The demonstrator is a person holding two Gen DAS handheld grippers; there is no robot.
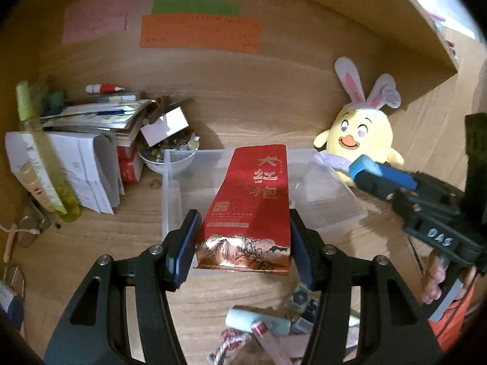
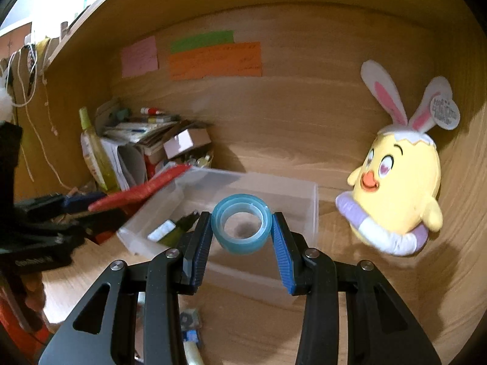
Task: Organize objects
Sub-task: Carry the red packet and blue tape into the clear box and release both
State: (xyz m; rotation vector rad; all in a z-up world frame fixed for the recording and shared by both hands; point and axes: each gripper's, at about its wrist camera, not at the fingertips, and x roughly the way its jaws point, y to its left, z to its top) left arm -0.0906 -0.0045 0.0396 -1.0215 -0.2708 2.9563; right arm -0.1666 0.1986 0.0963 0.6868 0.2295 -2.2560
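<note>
My left gripper (image 1: 243, 237) is shut on a red foil tea packet (image 1: 251, 206) with gold characters, held up over the near edge of a clear plastic box (image 1: 170, 191). My right gripper (image 2: 242, 228) is shut on a blue roll of clear tape (image 2: 242, 226), held above the same clear box (image 2: 304, 200). In the right wrist view the red packet (image 2: 143, 190) and the left gripper (image 2: 73, 206) come in from the left over the box's rim. In the left wrist view the right gripper (image 1: 362, 170) reaches in from the right; the tape is hidden there.
A yellow chick plush with bunny ears (image 1: 362, 133) leans on the back wall right of the box. A pile of books and papers (image 1: 91, 127), a white bowl of small bits (image 1: 167, 158) and a green bottle (image 1: 45, 158) stand at the left. Small clutter (image 1: 274, 322) lies near the front edge.
</note>
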